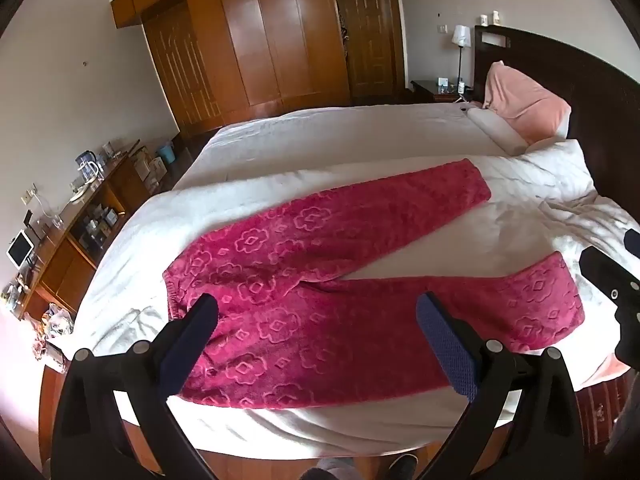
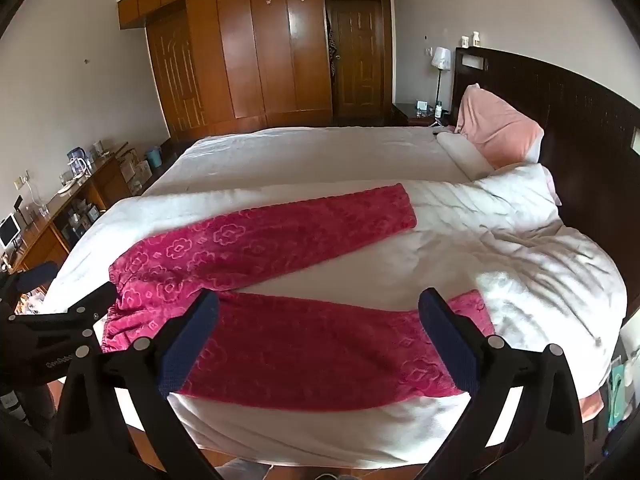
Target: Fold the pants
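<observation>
Where the near edge of each view falls away, only scraps of the person show: dark shoe tips [image 1: 402, 465] and a grey trouser leg above the wooden floor, everything higher cut off. The left gripper [image 1: 318, 312] hangs over the waist end of the magenta fleece pants with an embossed flower pattern [image 1: 304, 280], its blue-padded fingers [image 1: 444, 344] spread wide with nothing between them. The right gripper [image 2: 318, 310] hovers over the near leg, fingers just as wide and empty; in the left view only its black frame shows, cut off at the right edge.

The pants lie flat on the white quilted bed [image 1: 360, 128], waistband to the left, legs splayed rightward, the near leg along the near edge and the far leg angling away. The mattress hides whatever lies below that edge.

Farther right, a rumpled white duvet [image 2: 520, 232] partly buries a pillow, and a pink pillow [image 2: 500, 132] leans on the dark headboard [image 2: 592, 120]. At far left, a wooden sideboard [image 1: 80, 216] holds a kettle and small clutter too blurred to name. A tall wooden wardrobe [image 1: 260, 32] stands beyond.
</observation>
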Available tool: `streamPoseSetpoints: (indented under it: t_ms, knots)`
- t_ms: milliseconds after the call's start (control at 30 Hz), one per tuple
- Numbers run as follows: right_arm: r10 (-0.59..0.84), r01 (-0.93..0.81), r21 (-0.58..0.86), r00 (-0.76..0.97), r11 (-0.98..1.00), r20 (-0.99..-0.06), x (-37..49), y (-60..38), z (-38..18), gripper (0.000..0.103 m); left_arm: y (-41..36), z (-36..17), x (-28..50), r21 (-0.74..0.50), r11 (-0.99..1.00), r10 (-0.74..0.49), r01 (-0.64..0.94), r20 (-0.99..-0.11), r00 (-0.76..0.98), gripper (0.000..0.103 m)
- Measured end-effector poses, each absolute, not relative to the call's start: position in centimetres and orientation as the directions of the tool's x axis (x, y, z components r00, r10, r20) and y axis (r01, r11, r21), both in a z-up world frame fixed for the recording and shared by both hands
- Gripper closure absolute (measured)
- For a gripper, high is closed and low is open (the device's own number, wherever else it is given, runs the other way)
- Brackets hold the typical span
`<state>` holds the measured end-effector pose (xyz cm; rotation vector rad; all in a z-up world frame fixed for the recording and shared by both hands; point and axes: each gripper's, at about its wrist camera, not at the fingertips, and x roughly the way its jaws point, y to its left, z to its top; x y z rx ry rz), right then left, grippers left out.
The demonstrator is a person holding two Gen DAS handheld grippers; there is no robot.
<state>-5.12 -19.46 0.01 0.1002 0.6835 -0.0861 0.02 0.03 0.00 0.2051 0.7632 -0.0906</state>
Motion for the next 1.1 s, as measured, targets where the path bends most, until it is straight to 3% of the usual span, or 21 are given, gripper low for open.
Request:
streamPoseSetpoints:
  t_ms: [267,1100]
  knots:
    - [-0.075,0.113,0.021,0.77,0.993,-0.634,-5.1,-19.5,-0.3,0.003,0.0,-0.5,-0.1,0.156,0.974,-0.006,0.162,-0.699,0.715,0.005]
    - [-0.098,0.19,0.072,0.752,0.979,-0.652,-4.5,-20.8,-1.0,0.003,-0.3,-1.1,0.3,0.158,0.973,-0.005,0.169,-0.715,0.699,0.005]
